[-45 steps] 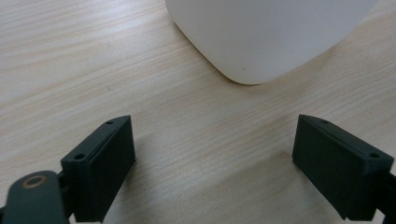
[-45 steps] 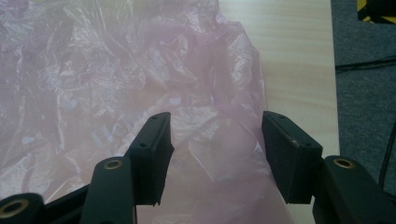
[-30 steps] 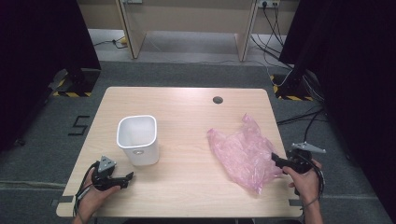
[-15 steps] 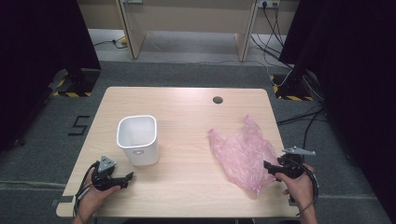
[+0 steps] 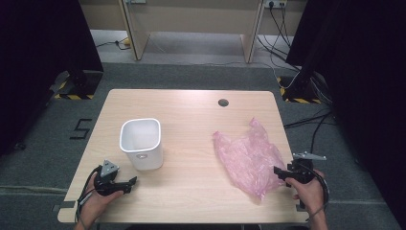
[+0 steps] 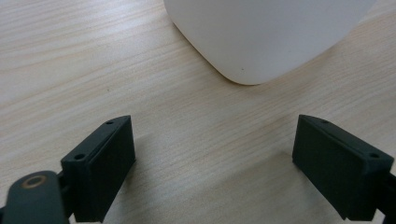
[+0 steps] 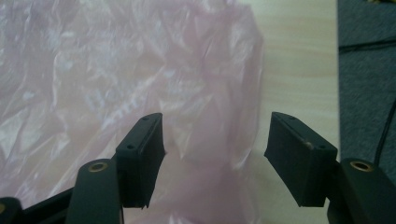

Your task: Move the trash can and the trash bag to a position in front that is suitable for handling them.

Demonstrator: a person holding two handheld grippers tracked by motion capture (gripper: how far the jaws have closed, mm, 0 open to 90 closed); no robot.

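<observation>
No legible writing on white bin [image 5: 140,143] or pink bag [image 5: 249,155].

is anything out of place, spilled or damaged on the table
Nothing stands out. The white bin stands upright, the pink plastic bag lies crumpled but flat on the table, with no spill seen. The right hand-held gripper is open at the bag's edge.

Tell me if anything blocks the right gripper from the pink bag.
Nothing visible does. The right gripper has its jaws open right at the near edge of the pink plastic bag, with only bare table around. The white bin stands well off, near the left gripper.
</observation>
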